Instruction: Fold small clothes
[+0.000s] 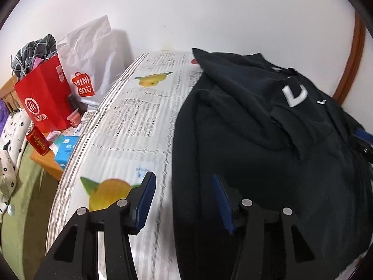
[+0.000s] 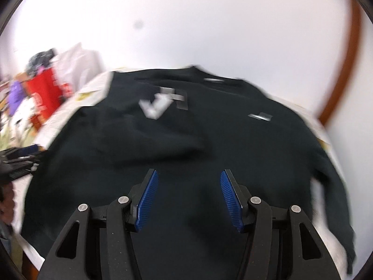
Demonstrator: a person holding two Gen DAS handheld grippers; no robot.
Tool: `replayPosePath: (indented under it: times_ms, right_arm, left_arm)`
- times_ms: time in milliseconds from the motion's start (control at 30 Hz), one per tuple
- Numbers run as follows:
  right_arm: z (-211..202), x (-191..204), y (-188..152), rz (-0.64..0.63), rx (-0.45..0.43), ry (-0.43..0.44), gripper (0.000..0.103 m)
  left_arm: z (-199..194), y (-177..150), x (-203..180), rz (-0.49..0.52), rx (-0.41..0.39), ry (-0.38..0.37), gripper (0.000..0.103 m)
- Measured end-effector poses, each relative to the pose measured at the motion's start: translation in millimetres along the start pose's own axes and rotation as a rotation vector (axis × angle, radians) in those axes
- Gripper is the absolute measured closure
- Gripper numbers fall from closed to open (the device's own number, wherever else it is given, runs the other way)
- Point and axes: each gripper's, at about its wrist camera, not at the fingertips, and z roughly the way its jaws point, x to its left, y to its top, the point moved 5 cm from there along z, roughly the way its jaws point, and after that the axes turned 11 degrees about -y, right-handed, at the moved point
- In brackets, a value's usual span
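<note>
A black sweatshirt [image 1: 268, 135] with white lettering lies on a table covered with a printed white cloth [image 1: 130, 116]; one sleeve is folded over its chest. My left gripper [image 1: 184, 186] is open and empty, hovering over the garment's left edge. In the right wrist view, which is blurred, the sweatshirt [image 2: 186, 140] lies spread wide and my right gripper [image 2: 188, 182] is open and empty above its lower middle. The right gripper's blue tip also shows at the right edge of the left wrist view [image 1: 363, 137].
A red paper bag [image 1: 44, 100], a white Miniso bag [image 1: 91, 65], a red can [image 1: 37, 140] and small boxes crowd a side table at the left. A green-covered bed [image 1: 21, 198] lies below them. The wall stands close behind the table.
</note>
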Motion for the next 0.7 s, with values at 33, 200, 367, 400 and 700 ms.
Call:
replayPosePath:
  times_ms: [33, 200, 367, 400, 700]
  right_arm:
    - [10, 13, 7, -0.019, 0.006, 0.024, 0.047]
    - [53, 73, 22, -0.103, 0.044, 0.091, 0.039]
    - [84, 102, 20, -0.158, 0.069, 0.056, 0.039]
    - [87, 103, 19, -0.164, 0.068, 0.05, 0.039]
    - [71, 51, 36, -0.018, 0.035, 0.125, 0.086]
  left_arm:
    - [6, 0, 3, -0.003, 0.008, 0.006, 0.054]
    - [22, -7, 6, -0.023, 0.036, -0.015, 0.047]
    - [22, -9, 4, 0.005, 0.017, -0.017, 0.039]
    - [23, -10, 2, 0.018, 0.009, -0.01, 0.038]
    - [23, -9, 5, 0.005, 0.014, -0.014, 0.031]
